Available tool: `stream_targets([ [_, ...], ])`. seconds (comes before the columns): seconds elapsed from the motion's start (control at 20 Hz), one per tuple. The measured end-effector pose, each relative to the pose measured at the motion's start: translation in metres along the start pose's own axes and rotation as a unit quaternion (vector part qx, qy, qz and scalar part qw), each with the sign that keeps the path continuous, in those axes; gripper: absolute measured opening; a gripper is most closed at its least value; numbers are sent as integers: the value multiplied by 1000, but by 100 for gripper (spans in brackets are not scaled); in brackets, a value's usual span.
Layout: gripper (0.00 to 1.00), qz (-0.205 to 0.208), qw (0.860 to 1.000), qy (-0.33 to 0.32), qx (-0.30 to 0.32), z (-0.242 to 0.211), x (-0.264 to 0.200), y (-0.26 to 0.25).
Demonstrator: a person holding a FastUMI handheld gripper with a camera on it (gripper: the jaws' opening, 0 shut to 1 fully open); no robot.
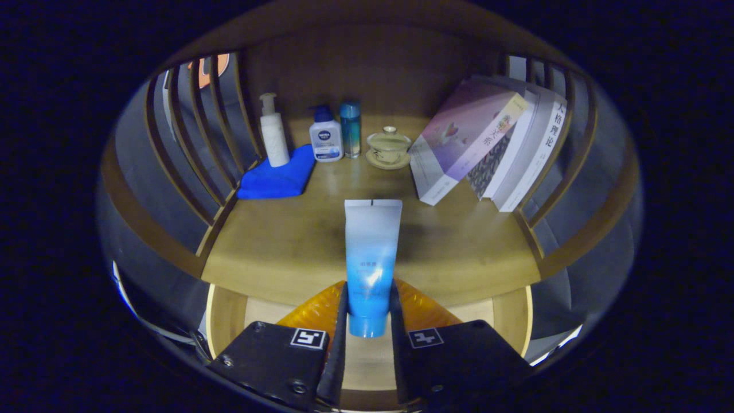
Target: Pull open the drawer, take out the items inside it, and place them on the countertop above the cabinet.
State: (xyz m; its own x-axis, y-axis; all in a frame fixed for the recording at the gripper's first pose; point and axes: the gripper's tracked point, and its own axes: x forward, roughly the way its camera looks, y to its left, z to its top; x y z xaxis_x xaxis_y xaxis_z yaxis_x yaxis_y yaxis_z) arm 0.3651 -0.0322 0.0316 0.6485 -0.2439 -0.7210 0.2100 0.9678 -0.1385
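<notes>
Fingers (370, 321) clamped on blue tube (371, 258), one on each side near its cap end, tube standing up between them and reaching over tabletop (287, 246).

Step in hand, as judged: carrying the tube from drawer (226, 312) to the tabletop. Next move calls for travel forward over the tabletop's front edge, lowering onto the bare patch ahead, short of the lidded teacup (389, 148) and leaning books (487, 149), then parting.

Drawer pulled open below the front edge; something orange and ribbed (312, 310) lying in it, just behind the fingers, kind unclear.

At the tabletop's back: pump bottle (273, 132), squat white bottle (325, 136), slim blue bottle (350, 129), beside a folded blue cloth (278, 178).
</notes>
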Motion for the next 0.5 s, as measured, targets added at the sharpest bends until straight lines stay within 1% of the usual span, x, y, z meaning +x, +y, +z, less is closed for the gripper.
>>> stream_targets([
  [0.2,38,-13,1000,-16,-4,12,10,-3],
  [0.3,39,-20,999,-26,-4,22,29,-4],
  [0.5,39,-19,999,-28,-3,24,39,-2],
])
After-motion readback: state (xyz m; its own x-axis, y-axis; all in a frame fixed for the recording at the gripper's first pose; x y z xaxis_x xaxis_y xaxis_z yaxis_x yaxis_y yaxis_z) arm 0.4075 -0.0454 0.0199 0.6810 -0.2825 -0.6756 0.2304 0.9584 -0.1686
